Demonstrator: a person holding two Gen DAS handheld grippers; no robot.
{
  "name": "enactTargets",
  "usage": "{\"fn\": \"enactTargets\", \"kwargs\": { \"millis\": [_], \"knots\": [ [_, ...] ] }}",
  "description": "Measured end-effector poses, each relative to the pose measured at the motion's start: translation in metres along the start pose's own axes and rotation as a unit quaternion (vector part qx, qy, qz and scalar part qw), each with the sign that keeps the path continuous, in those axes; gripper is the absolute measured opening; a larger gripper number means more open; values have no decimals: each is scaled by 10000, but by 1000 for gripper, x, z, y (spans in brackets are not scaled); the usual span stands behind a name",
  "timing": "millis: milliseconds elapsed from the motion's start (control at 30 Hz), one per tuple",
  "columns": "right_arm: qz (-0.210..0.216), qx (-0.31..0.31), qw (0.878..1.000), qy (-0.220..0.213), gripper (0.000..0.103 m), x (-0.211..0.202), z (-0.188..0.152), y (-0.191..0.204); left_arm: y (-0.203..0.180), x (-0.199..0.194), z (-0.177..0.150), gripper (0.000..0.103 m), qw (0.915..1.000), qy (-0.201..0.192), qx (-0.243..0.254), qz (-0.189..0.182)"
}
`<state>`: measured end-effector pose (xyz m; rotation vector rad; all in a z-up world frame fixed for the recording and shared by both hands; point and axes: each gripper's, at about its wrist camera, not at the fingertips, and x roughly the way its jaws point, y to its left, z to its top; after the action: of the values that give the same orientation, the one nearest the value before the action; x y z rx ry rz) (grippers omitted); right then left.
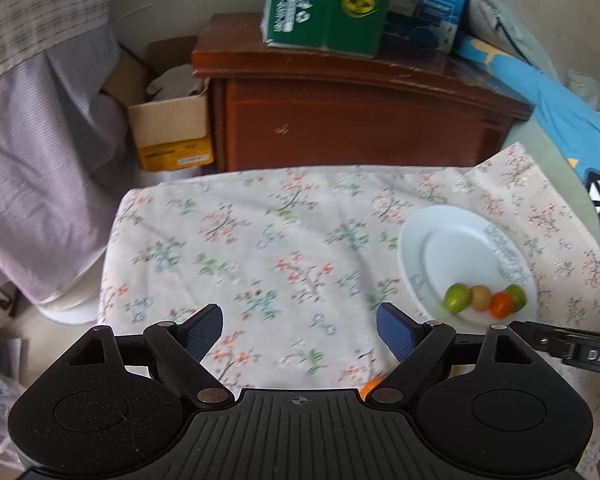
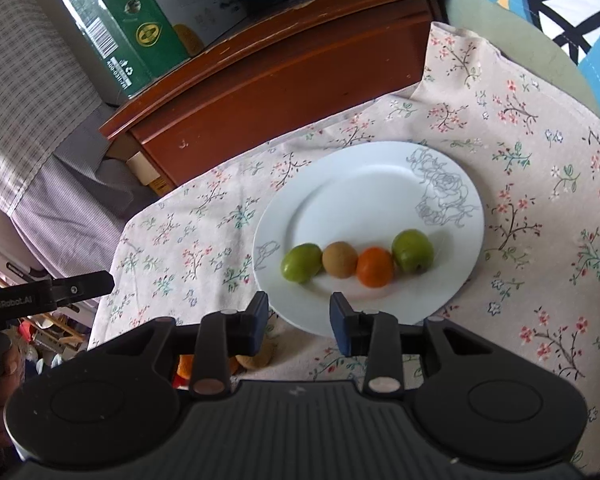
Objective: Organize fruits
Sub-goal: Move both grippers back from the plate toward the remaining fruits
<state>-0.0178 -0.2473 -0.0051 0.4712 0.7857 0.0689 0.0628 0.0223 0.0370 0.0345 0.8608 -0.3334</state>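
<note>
A white plate (image 2: 380, 184) with a grey rose print sits on the floral cloth. On it lie, in a row, a green fruit (image 2: 300, 262), a brown fruit (image 2: 339, 259), an orange fruit (image 2: 375, 267) and a second green fruit (image 2: 412, 250). My right gripper (image 2: 299, 320) is open and empty, just over the plate's near rim. My left gripper (image 1: 299, 330) is open and empty over the cloth, left of the plate (image 1: 440, 248). An orange fruit (image 1: 371, 385) shows partly under the left gripper. An orange fruit (image 2: 185, 366) and a brown fruit (image 2: 256, 360) lie partly hidden under the right gripper.
A brown wooden cabinet (image 1: 352, 120) stands behind the cloth, with a green carton (image 1: 324, 4) and a blue box (image 1: 432, 0) on top. A cardboard box (image 1: 168, 128) and hanging fabric (image 1: 32, 160) are at the left. Blue bedding (image 1: 560, 112) lies at the right.
</note>
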Motion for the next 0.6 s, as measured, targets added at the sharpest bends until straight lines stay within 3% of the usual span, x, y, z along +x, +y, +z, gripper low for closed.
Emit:
{"fn": "enactTargets", "kwargs": {
  "millis": [600],
  "knots": [
    [196,-19,9981,580,37,6,-36,10,16,21,-39,86,9967,704,143,390]
  ]
}}
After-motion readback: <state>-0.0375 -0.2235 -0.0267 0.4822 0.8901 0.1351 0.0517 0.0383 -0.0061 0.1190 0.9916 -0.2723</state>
